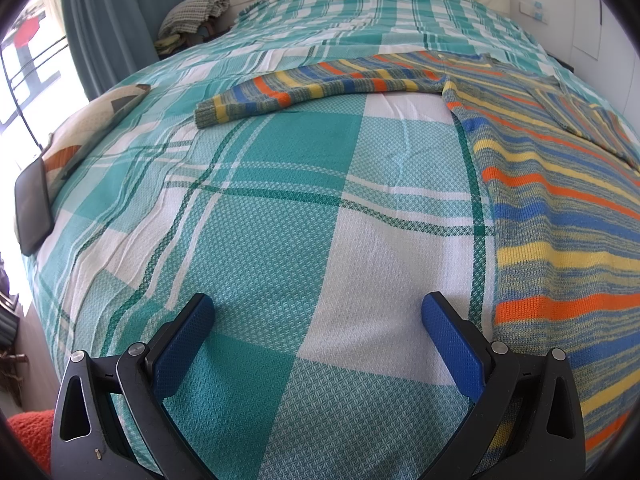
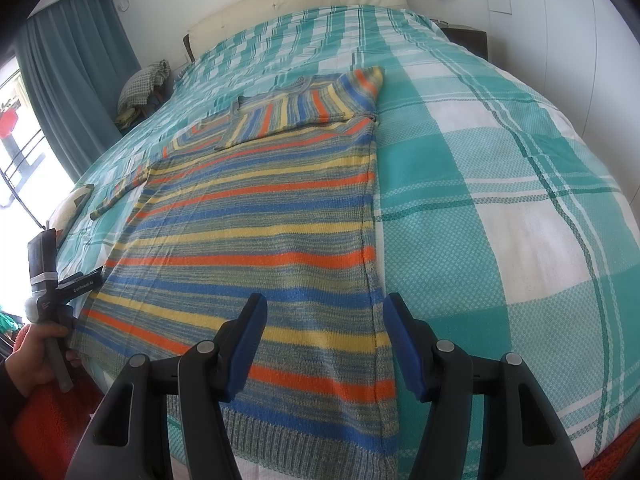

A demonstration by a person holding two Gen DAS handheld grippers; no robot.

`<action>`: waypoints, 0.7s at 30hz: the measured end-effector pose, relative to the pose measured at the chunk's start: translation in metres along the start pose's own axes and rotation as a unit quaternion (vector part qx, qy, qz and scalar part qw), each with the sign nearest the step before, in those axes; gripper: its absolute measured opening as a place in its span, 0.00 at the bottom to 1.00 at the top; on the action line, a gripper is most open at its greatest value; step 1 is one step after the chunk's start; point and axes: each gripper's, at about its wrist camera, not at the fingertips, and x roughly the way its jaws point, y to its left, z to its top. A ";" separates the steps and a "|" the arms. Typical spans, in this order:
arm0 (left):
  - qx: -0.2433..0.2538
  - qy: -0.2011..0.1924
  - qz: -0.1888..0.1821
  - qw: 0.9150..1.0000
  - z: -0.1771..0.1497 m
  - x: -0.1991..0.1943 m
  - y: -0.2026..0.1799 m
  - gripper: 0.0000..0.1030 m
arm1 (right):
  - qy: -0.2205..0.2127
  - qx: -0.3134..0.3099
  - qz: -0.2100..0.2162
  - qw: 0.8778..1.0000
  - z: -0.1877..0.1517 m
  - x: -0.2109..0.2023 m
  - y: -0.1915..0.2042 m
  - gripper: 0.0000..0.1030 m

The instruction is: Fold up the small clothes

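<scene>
sweater (image 2: 256, 216), striped ribbed knit, lies flat on the bed (image 2: 500, 184), long axis 6 to 12. its hem sits right under the right tongs (image 2: 324, 344), the nearer ones, released and empty. the left tongs (image 1: 318, 344), spread and empty, have it at 2 o'clock, one sleeve (image 1: 320, 84) stretched toward 9.

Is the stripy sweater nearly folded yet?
Not nearly. Done: the striped sweater lies flat on the checked bedspread, and its right sleeve is already folded across the chest. In hand: nothing; the left gripper and the right gripper are both open and empty. Left: the other sleeve lies stretched out sideways, and the body is not yet folded up.
</scene>
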 end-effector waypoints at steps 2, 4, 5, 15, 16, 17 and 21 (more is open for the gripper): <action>0.000 0.000 0.000 1.000 0.000 0.000 0.000 1.00 | 0.000 0.000 0.000 1.000 0.000 0.000 0.000 0.59; 0.000 0.000 0.000 1.000 0.000 0.000 0.000 1.00 | -0.001 0.000 0.000 1.000 0.000 0.000 0.000 0.59; 0.000 0.000 0.000 1.000 0.000 0.000 0.000 1.00 | -0.001 0.000 0.000 1.000 0.000 0.000 0.000 0.59; -0.089 0.031 -0.125 0.988 0.046 -0.020 0.054 0.99 | -0.007 0.001 -0.002 1.000 0.000 -0.004 0.000 0.59; -0.116 0.021 -0.133 0.984 0.057 -0.021 0.070 0.99 | -0.008 0.002 -0.003 1.000 0.000 -0.005 0.000 0.59; -0.144 0.018 -0.134 0.980 0.071 -0.019 0.088 0.99 | -0.008 0.003 -0.002 1.000 0.000 -0.005 -0.001 0.59; -0.217 0.063 -0.136 0.965 0.128 0.028 0.140 0.99 | 0.001 0.005 0.001 1.000 0.000 0.002 -0.002 0.59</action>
